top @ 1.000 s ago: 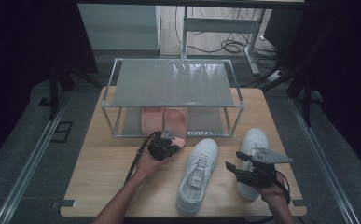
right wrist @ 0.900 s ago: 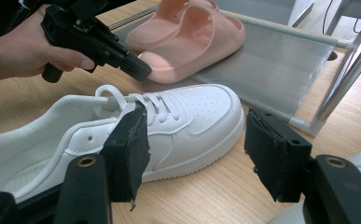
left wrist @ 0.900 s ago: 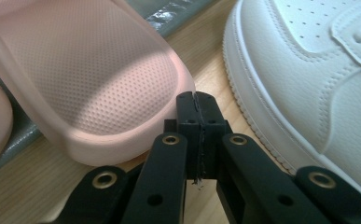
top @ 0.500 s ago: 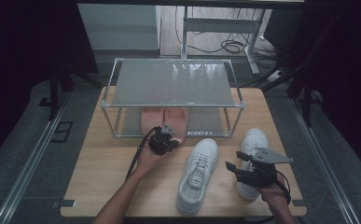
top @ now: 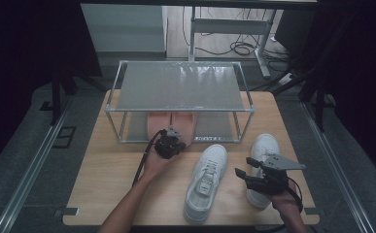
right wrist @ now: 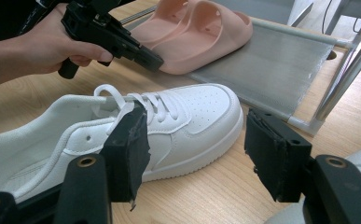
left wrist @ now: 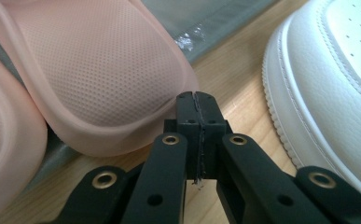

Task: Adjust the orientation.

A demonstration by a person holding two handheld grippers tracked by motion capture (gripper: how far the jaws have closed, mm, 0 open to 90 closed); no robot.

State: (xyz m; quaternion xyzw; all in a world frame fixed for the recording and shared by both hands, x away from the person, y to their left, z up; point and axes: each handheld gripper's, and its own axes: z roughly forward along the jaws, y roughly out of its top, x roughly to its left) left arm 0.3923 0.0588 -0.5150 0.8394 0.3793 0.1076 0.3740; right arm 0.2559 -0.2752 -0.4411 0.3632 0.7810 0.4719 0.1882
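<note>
Pink slippers (top: 171, 125) lie side by side on the rack's (top: 180, 86) lower shelf, the left gripper (left wrist: 197, 99) pressed shut and empty with its tips at the nearer slipper's heel, while the right gripper (right wrist: 194, 151) hovers wide open and empty beside a white sneaker (right wrist: 122, 126).

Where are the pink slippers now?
In the high view, the pink slippers lie on the rack's lower shelf, left of centre, directly beyond the left tool.

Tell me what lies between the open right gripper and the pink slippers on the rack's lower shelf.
In the right gripper view, a white sneaker lies on the wooden table between the right gripper and the pink slippers; the shut left gripper touches the near slipper.
</note>
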